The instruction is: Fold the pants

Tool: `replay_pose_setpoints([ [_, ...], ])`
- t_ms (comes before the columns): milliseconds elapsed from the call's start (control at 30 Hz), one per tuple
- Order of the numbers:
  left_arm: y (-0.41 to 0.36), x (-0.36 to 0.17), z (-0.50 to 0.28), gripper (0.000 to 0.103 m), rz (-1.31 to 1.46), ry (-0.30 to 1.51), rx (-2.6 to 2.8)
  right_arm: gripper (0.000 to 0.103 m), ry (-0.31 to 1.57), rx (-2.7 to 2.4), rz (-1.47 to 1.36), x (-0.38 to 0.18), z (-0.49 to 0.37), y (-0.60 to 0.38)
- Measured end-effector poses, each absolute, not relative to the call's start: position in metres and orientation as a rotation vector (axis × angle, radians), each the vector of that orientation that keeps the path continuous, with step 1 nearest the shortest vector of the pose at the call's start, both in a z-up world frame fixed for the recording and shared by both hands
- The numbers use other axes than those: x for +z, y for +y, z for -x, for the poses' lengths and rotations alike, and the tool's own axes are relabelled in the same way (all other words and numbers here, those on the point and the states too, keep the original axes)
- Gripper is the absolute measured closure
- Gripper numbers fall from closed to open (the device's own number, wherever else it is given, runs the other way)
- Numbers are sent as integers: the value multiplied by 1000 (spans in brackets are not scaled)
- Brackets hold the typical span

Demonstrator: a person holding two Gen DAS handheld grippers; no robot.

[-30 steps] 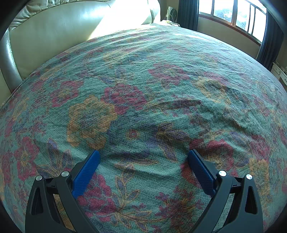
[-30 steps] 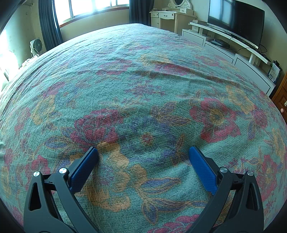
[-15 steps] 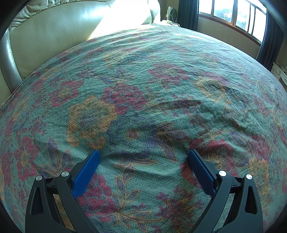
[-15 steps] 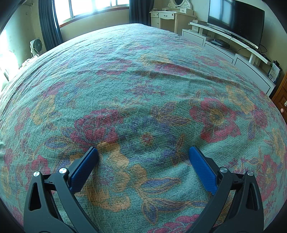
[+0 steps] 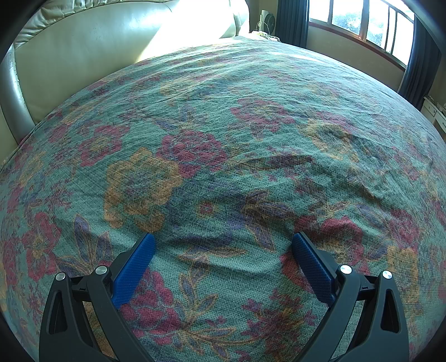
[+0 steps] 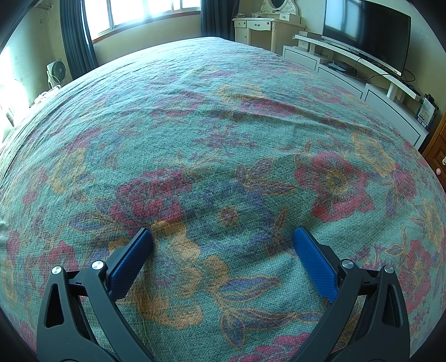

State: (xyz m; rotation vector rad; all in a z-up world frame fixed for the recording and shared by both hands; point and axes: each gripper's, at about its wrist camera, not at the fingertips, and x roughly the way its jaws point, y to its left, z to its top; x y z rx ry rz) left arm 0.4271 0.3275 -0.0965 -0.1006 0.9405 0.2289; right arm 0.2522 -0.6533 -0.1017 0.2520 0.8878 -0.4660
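Pants: in neither wrist view. Left gripper [image 5: 223, 239]: blue pads spread wide, empty, over floral bedspread [image 5: 223, 139]. Right gripper [image 6: 223, 235]: likewise wide apart, empty.

A green bedspread [image 5: 223, 133] with red, orange and purple flowers fills both views, lightly wrinkled. In the left view a cream padded headboard [image 5: 92, 53] stands at 11 o'clock and a window [image 5: 359, 25] at 1 o'clock. In the right view a television [image 6: 365, 30] sits at 2 o'clock, a small fan [image 6: 55, 69] at 10 o'clock.
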Motion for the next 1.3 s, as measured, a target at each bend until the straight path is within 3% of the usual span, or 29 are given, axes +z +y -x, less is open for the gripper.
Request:
replay_pose_setpoints([
  [1300,322,-94,-427,5,93,944,235,2,880,-435,-305,-102,-249,-660],
])
